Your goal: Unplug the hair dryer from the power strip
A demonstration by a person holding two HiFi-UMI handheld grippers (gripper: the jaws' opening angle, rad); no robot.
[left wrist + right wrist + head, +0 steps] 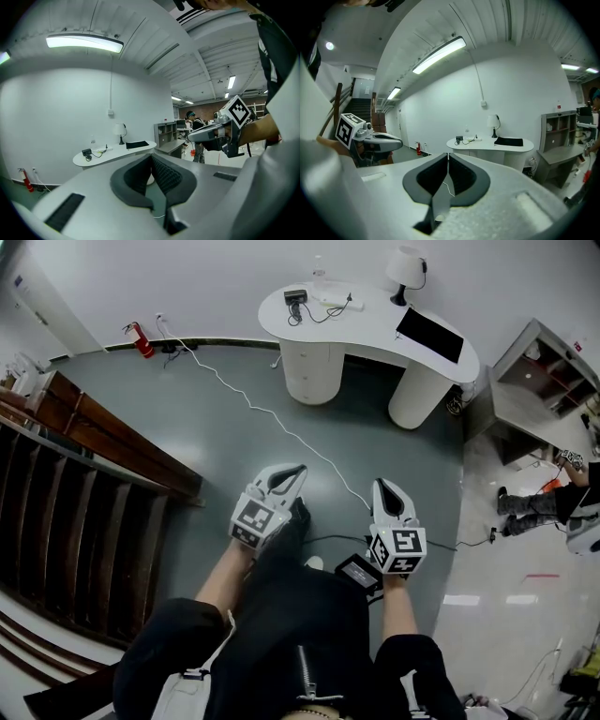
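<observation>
Far across the room stands a white curved desk (375, 329). On it lie a small black hair dryer (296, 298) and a white power strip (334, 304) with a dark cord between them. My left gripper (286, 476) and right gripper (386, 491) hang side by side over the grey floor, well short of the desk, both shut and empty. The left gripper view shows the closed left gripper (151, 157) aimed at the desk (112, 152), hair dryer (86, 153) at its left end. In the right gripper view the right gripper (448, 154) is shut below the desk (490, 144) and hair dryer (460, 138).
A white cable (281, 427) runs over the floor from the wall towards me. A red fire extinguisher (141, 339) stands by the wall, a wooden railing (94, 437) lines the left. A lamp (405, 268) and black mat (429, 334) share the desk. Grey shelves (539, 381) and a person (553, 498) are at right.
</observation>
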